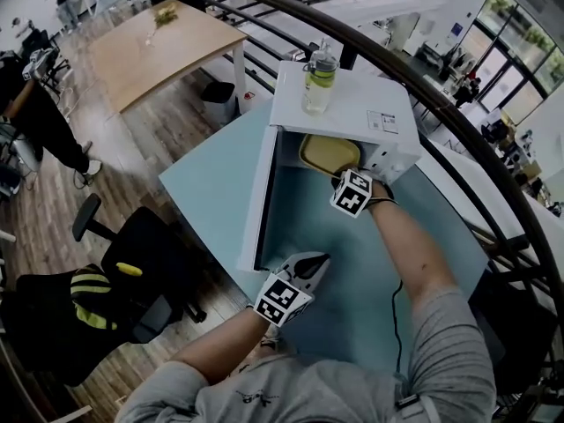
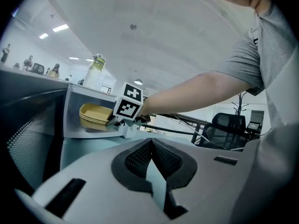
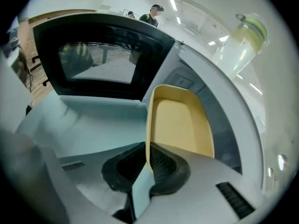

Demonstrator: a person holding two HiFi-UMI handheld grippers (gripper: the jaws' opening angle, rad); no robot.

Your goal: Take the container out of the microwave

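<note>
A white microwave (image 1: pixel 348 104) stands on the teal table (image 1: pixel 207 183) with its door (image 1: pixel 261 196) swung open to the left. A yellow container (image 1: pixel 329 154) sticks partway out of the cavity. My right gripper (image 1: pixel 338 177) is shut on its near rim. In the right gripper view the thin yellow edge (image 3: pixel 148 143) sits pinched between the dark pads, with my right gripper (image 3: pixel 148 161) just below the tray (image 3: pixel 180 125). My left gripper (image 1: pixel 319 259) hovers over the table in front of the door, jaws together and empty. The left gripper view has my left gripper (image 2: pixel 150 146) below, and the container (image 2: pixel 96 115) further back in the microwave.
A clear bottle with a green band (image 1: pixel 320 79) stands on top of the microwave. A black office chair (image 1: pixel 132 267) sits left of the table. A wooden table (image 1: pixel 159 47) and a grey bin (image 1: pixel 218 100) lie behind, and a dark railing (image 1: pixel 414 73) curves past on the right.
</note>
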